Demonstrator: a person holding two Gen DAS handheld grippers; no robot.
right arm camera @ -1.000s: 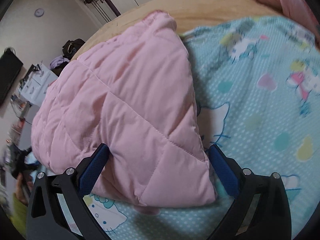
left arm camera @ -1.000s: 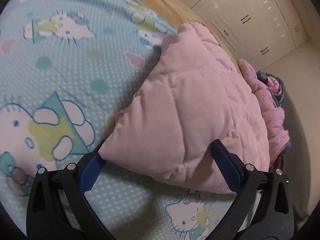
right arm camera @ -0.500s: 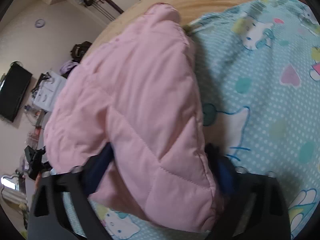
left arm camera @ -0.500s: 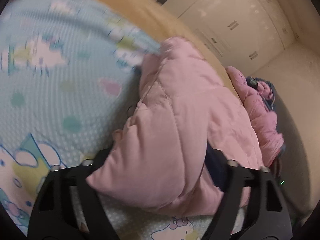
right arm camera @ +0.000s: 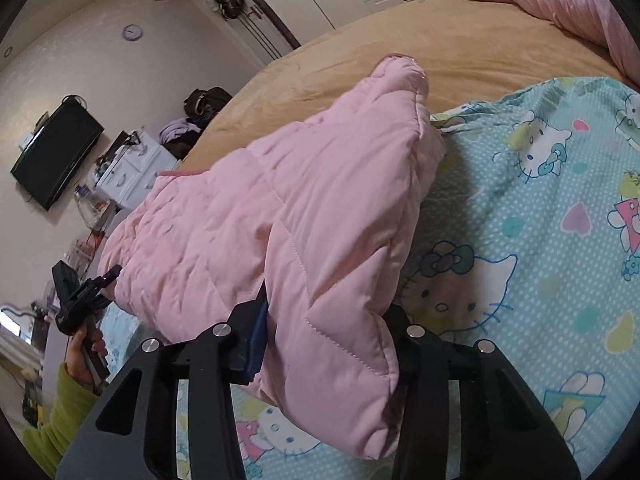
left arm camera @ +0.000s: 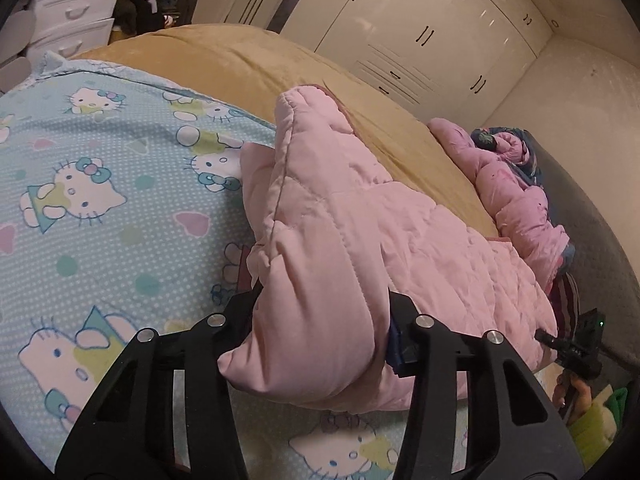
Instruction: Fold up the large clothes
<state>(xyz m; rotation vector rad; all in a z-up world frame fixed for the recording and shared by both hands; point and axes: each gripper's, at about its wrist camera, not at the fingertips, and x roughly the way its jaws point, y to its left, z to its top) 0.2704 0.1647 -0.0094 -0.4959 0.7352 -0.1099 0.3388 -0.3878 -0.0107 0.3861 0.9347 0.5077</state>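
- Raised since earlier: both near corners of pink quilted jacket (left arm camera: 360, 240), off cartoon-print sheet (left arm camera: 100, 220).
- Left gripper (left arm camera: 320, 320), right gripper (right arm camera: 324, 320): closing, pinching padding.
- Long axis across, gripper to gripper; free bulk beyond fingers.

Dim warm indoor light, ceiling glare on glossy wardrobe doors (left arm camera: 420, 32), fisheye-bent edges.

The pink quilted coat (left arm camera: 360, 248) hides both tongs' blue pads almost entirely.

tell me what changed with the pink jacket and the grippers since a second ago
Both grippers, left and right, were open around the pink quilted jacket's near corners; their jaws are now closing on the padding and lifting that edge off the cartoon-cat sheet. The jacket's far end remains on the bed.
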